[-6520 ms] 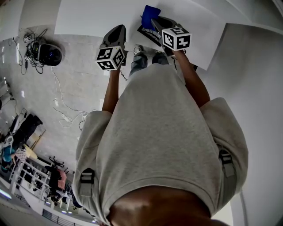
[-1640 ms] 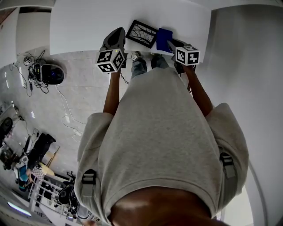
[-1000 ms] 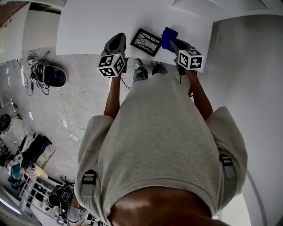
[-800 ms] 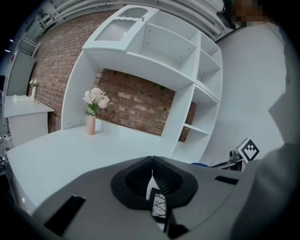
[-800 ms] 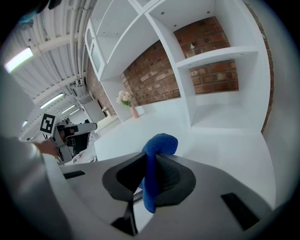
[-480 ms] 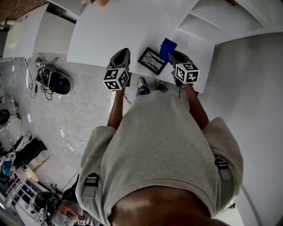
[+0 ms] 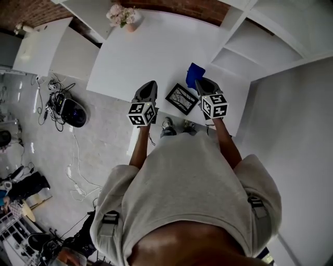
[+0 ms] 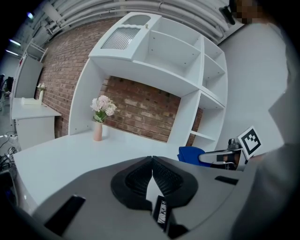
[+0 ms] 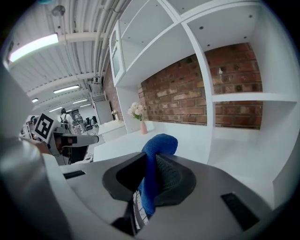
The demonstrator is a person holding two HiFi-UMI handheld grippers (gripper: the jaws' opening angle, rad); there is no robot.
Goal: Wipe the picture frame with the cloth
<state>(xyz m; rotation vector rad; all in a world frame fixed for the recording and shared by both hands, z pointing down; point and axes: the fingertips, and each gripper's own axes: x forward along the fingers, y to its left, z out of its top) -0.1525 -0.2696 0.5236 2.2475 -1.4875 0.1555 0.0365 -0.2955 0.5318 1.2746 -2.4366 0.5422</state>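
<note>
Currently on hand, item by item.

- Right gripper: fingers clenched on the blue cloth, with a fold standing up past the fingertips.
- Left gripper: fingers pressed together, nothing between them.
- Picture frame: flat on the white counter, between the two sets of fingers and just beside the right ones. It appears apart from the cloth.
- Vase of flowers: far beyond both fingertips.

Step in hand, by judgement: bringing the cloth down onto the frame.

Handling notes: lay the free fold flat on the frame's face rather than the hard fingertips, and wipe with light pressure. Rest the left fingers on a frame edge so the frame does not slide toward the counter's near edge.
</note>
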